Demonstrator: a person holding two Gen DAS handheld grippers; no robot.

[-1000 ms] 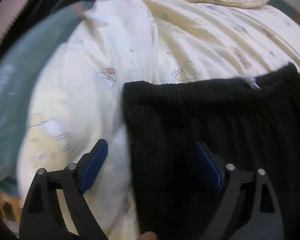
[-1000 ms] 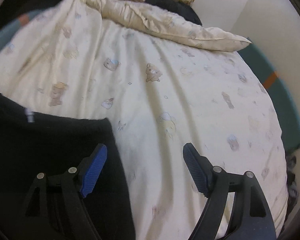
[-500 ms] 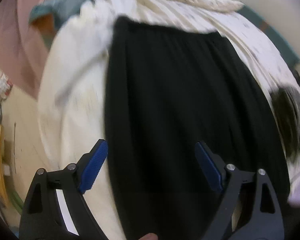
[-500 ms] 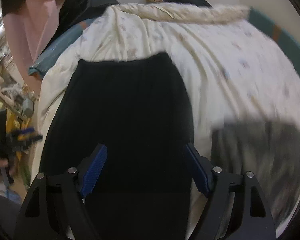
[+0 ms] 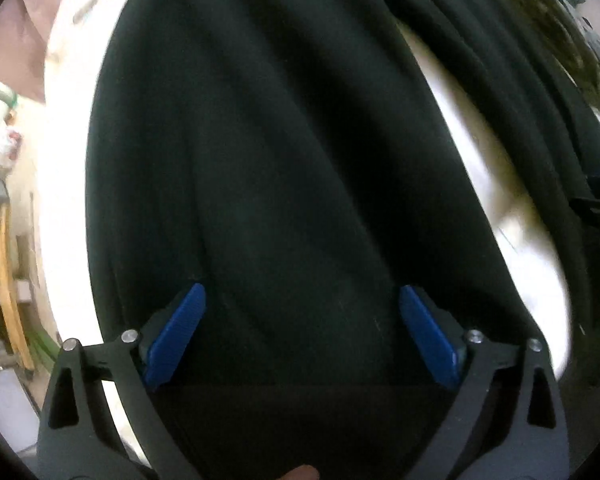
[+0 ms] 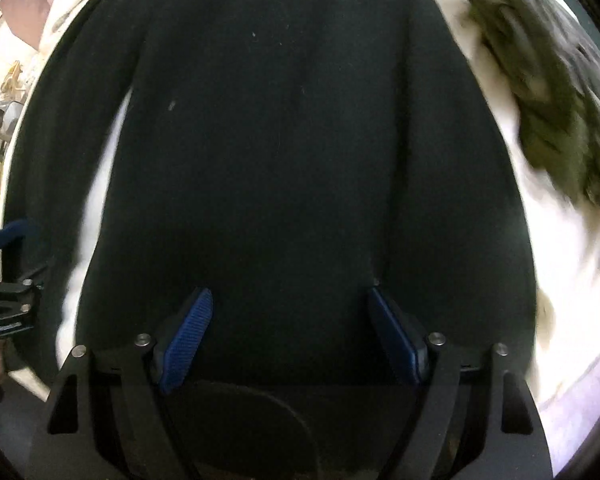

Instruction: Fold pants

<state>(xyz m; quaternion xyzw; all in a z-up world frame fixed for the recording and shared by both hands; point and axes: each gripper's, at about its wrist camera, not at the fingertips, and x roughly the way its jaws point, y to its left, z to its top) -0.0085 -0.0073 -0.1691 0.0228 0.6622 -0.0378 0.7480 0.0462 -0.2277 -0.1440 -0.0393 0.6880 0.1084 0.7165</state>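
Black pants [image 5: 260,140] lie flat on the cream bedding [image 5: 500,184], and their two legs fill both wrist views. My left gripper [image 5: 302,292] points down over the left leg. Its jaws are opening, its blue pads [image 5: 176,340] stand wide apart, and only the flat cloth lies below them. My right gripper [image 6: 290,294] hovers open over the other leg of the pants [image 6: 280,120], gripping nothing. Each view catches the other gripper at its edge: the right gripper [image 5: 596,208] and the left gripper [image 6: 8,300].
A dark olive knitted garment [image 6: 540,100] lies on the bedding [image 6: 560,280] to the right of the pants, also seen as the garment [image 5: 560,32] in the left wrist view. A pink cloth [image 5: 16,52] hangs at the upper left. Floor clutter [image 5: 0,280] sits beyond the bed's left edge.
Both grippers have swept from the waistband down along the pants to the legs and come closer to the cloth. The left gripper's jaws stand a little wider.
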